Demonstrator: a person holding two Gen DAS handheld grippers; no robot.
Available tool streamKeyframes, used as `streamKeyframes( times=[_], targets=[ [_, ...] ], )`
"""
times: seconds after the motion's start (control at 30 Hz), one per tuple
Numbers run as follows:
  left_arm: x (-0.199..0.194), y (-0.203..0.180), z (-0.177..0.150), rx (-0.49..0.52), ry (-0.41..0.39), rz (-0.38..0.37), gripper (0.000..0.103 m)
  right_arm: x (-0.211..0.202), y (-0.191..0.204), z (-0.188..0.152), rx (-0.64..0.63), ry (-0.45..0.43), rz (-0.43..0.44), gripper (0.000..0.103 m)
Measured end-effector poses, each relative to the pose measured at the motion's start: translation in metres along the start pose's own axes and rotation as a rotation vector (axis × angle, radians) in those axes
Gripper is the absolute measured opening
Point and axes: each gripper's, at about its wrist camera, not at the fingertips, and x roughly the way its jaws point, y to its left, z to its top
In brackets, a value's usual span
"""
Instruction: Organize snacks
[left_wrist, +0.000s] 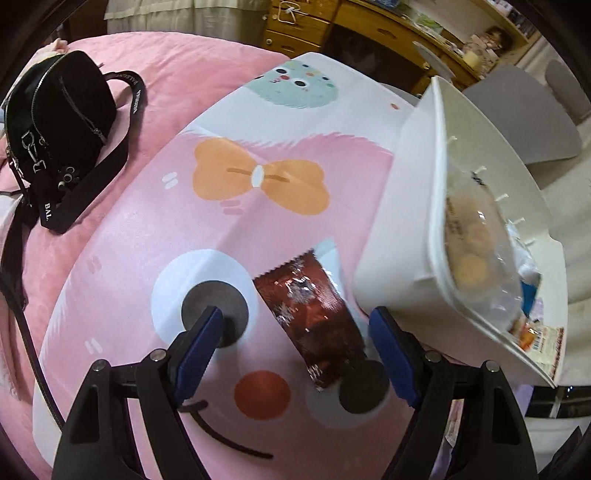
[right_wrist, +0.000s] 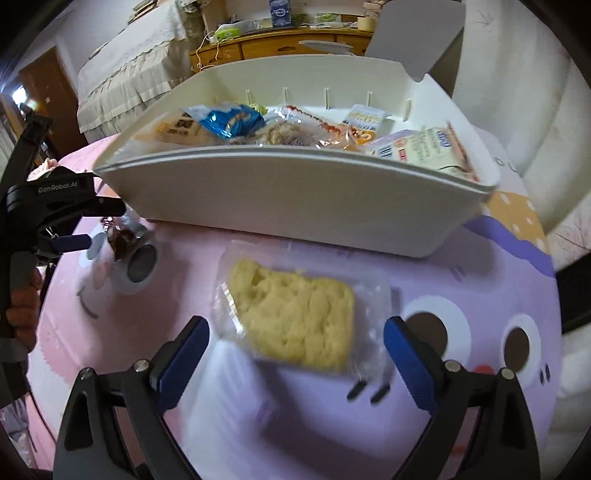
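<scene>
A pink cartoon-printed worktop (left_wrist: 147, 258) is seen carrying a white bin (right_wrist: 295, 206) filled with packaged snacks. Just in front of the bin, a clear-wrapped yellow cake (right_wrist: 295, 317) is framed by the right gripper (right_wrist: 295, 350), whose jaws are spread wide and touch nothing. A dark red foil packet (left_wrist: 314, 314) is lain flat beside the bin's wall, between the widely parted jaws of the left gripper (left_wrist: 295, 332), which is not pressed on it. A black bag (left_wrist: 55, 118) is left on the pink bedding (left_wrist: 184, 74) well apart.
</scene>
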Motion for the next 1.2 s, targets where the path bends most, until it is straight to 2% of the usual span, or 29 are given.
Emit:
streamKeyframes(
  times=[0.1,0.23,0.5,0.6,0.63,0.67,0.8,0.9,1.07,1.2],
  targets=[
    [0.006,0.004,0.002,-0.023,-0.007,0.008,0.077,0.008,0.002,0.001,-0.036,-0.037,0.004,0.098],
    [0.007,0.002,0.004,-0.012,-0.032,0.031,0.071,0.022,0.008,0.002,-0.092,-0.035,-0.036,0.099],
    [0.007,-0.005,0.003,-0.033,-0.045,0.059,0.050,0.029,0.003,0.002,-0.108,-0.051,-0.036,0.098],
    [0.006,-0.007,0.002,-0.037,-0.041,0.048,0.046,0.028,0.002,0.002,-0.107,-0.046,-0.039,0.095],
    [0.006,-0.007,0.003,-0.041,-0.039,0.037,0.041,0.027,0.002,0.001,-0.110,-0.045,-0.040,0.094],
    [0.005,-0.006,0.003,-0.046,-0.039,0.024,0.030,0.027,0.003,0.001,-0.113,-0.043,-0.039,0.093],
    [0.004,-0.012,0.003,-0.031,-0.024,0.034,0.027,0.024,0.007,0.002,-0.136,-0.034,-0.026,0.080],
    [0.001,-0.014,0.002,-0.029,-0.008,0.027,0.023,0.022,0.011,0.006,-0.136,-0.019,-0.024,0.075],
    [-0.007,-0.014,0.001,-0.016,-0.003,0.017,0.009,0.017,0.014,0.009,-0.135,-0.012,-0.019,0.072],
    [-0.012,-0.010,-0.003,-0.017,0.004,0.003,0.006,0.013,0.013,0.006,-0.125,-0.003,-0.013,0.071]
  ],
)
